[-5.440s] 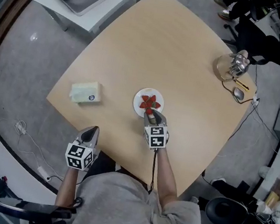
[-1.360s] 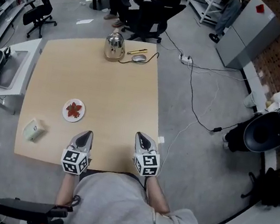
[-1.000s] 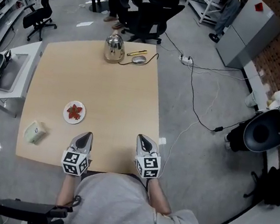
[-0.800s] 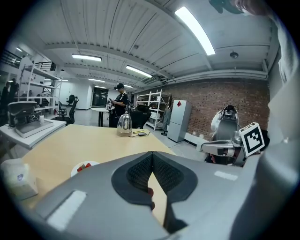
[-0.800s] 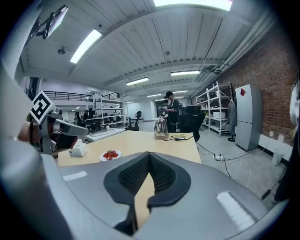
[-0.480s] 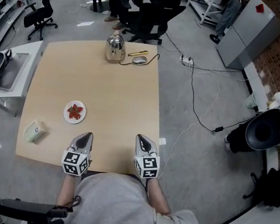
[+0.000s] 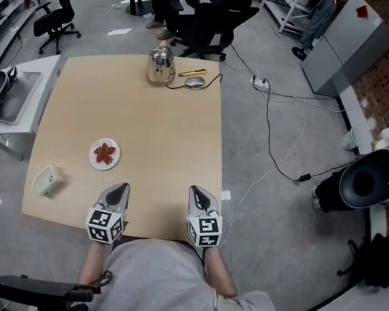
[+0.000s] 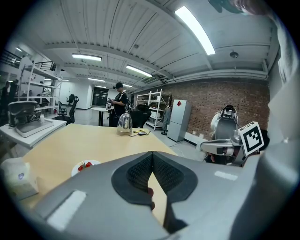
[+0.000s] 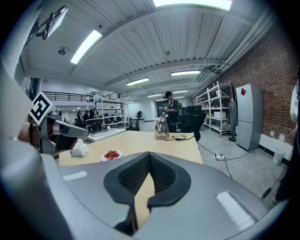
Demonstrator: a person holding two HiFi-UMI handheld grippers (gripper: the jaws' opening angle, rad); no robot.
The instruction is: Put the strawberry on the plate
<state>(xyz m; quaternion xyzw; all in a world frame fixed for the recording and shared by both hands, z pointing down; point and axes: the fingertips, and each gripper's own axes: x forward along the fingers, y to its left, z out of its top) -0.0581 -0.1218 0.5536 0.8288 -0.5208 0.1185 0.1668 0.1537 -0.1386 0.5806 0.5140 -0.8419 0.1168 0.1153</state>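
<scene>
A red strawberry (image 7: 106,152) lies on a small white plate (image 7: 95,159) on the left part of the wooden table (image 7: 169,132). The same strawberry (image 8: 85,165) shows low at the left in the left gripper view, and the plate (image 9: 112,155) appears small in the right gripper view. My left gripper (image 7: 117,191) hovers at the table's near edge, below and right of the plate, jaws shut with nothing in them. My right gripper (image 7: 199,195) is held at the near edge further right, also shut and empty.
A pale tissue box (image 7: 48,180) sits near the table's left front corner. A metal kettle (image 7: 158,65), a computer mouse (image 7: 193,81) and a cable lie at the far edge. Office chairs (image 7: 203,12) and a person stand beyond; cables cross the floor at right.
Several seconds ago my right gripper was at the plate with the strawberry; since then both grippers sit back at the near edge. Over the last second nothing moves.
</scene>
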